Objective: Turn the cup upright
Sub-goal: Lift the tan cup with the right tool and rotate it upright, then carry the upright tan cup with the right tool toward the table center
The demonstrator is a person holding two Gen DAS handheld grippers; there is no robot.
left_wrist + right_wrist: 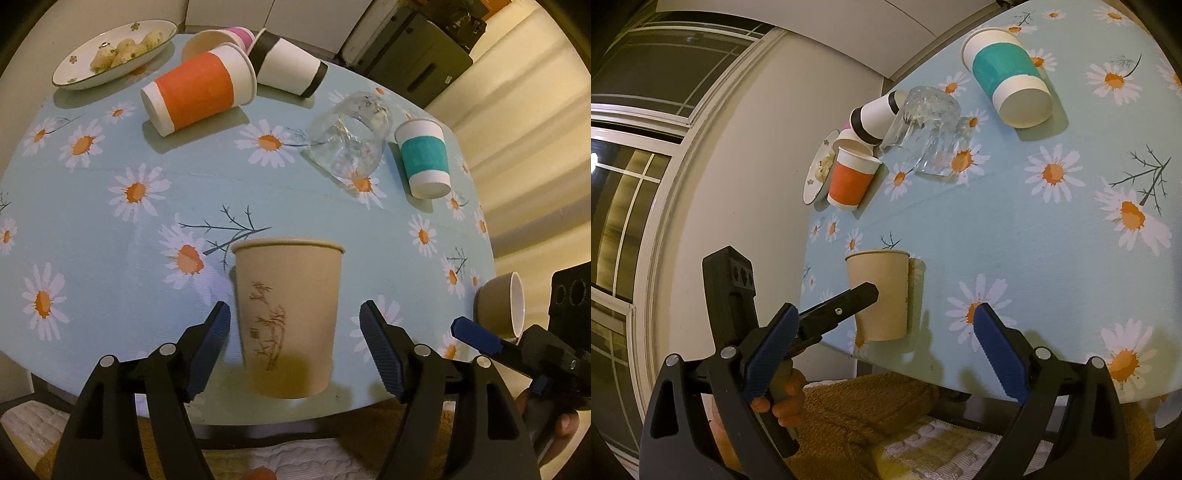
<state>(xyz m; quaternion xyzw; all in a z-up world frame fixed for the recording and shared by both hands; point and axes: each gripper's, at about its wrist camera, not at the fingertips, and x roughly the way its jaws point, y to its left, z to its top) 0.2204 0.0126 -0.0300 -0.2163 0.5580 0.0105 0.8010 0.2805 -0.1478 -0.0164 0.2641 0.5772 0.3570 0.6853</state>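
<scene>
A beige paper cup [288, 317] with a bamboo print stands upright near the table's front edge. My left gripper [295, 350] is open, its blue pads on either side of the cup and apart from it. The cup also shows in the right wrist view [882, 295], with the left gripper's finger in front of it. My right gripper [886, 354] is open and empty, at the table's edge to the right of the cup; it shows in the left wrist view [517, 350].
On the daisy tablecloth [110, 240] lie an orange-banded cup [199, 92], a black-banded cup [288, 68], a pink cup [221, 38], a clear glass mug [351, 136] and a teal-banded cup [424, 158]. A plate of food [110, 51] sits far left. A brown cup [502, 306] lies at the right edge.
</scene>
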